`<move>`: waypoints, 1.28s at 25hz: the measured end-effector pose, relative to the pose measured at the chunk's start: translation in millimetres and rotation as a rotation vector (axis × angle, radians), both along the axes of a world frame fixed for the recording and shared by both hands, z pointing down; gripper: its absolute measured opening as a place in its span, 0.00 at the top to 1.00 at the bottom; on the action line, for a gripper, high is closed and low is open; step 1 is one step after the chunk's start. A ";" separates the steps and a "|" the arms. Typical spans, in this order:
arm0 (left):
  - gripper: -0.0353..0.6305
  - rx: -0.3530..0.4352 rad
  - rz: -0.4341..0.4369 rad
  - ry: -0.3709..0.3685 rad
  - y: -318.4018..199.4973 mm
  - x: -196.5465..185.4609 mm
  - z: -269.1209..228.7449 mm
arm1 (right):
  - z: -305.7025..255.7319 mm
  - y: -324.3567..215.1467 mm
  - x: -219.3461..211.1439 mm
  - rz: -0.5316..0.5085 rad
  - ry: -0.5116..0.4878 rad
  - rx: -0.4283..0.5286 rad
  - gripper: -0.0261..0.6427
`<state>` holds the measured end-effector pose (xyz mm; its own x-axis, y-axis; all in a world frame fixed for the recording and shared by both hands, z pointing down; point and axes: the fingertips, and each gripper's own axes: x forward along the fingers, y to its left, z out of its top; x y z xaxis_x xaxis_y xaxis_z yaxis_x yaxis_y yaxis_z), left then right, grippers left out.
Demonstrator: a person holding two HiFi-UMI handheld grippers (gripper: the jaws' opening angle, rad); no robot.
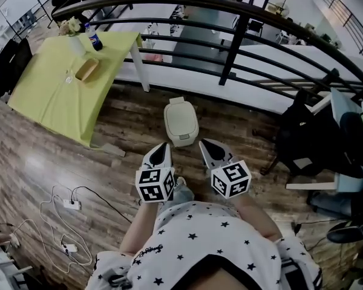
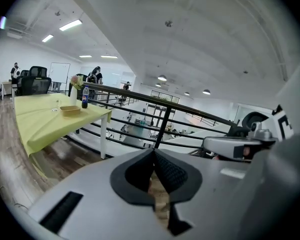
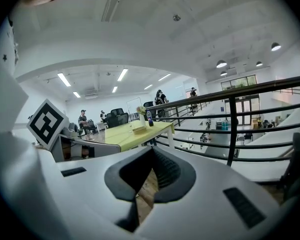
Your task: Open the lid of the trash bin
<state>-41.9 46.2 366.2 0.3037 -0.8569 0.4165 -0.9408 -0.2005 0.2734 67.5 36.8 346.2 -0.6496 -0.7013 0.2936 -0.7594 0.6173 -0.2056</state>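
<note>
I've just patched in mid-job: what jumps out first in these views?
The pale trash bin, lid down, stands on the wood floor just ahead of the left gripper and right gripper, both shut and empty. Left of it is a yellow-green table; behind runs a black railing.

Open-plan office: desk chairs (image 3: 117,119), whiteboard (image 1: 15,2), mezzanine railing (image 1: 230,8).

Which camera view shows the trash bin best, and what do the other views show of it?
The head view: the trash bin stands whole and closed on the wooden floor, near the railing. Both gripper views miss it; they show only the railing and the yellow-green table.
</note>
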 end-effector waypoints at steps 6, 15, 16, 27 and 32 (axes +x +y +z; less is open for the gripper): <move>0.93 -0.009 0.019 0.003 -36.8 -24.2 8.4 | 10.8 -36.4 -22.4 0.015 0.010 -0.019 0.97; 0.93 -0.039 0.012 0.022 -75.6 -57.0 28.5 | 29.4 -74.4 -45.0 0.032 0.036 -0.044 0.97; 0.93 -0.043 0.012 0.021 -79.0 -60.1 30.6 | 31.9 -77.3 -47.3 0.033 0.038 -0.049 0.97; 0.93 -0.085 -0.053 0.018 -102.0 -69.1 61.7 | 79.7 -104.2 -47.1 0.011 0.042 -0.125 0.97; 0.93 -0.133 -0.080 0.023 -118.3 -68.3 90.9 | 114.9 -126.5 -42.0 0.010 0.054 -0.179 0.97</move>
<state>-110.3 -72.0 457.0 0.2472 -0.8164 0.5220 -0.9456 -0.0855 0.3140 25.5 -89.6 461.0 -0.6227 -0.6410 0.4487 -0.7782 0.5667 -0.2705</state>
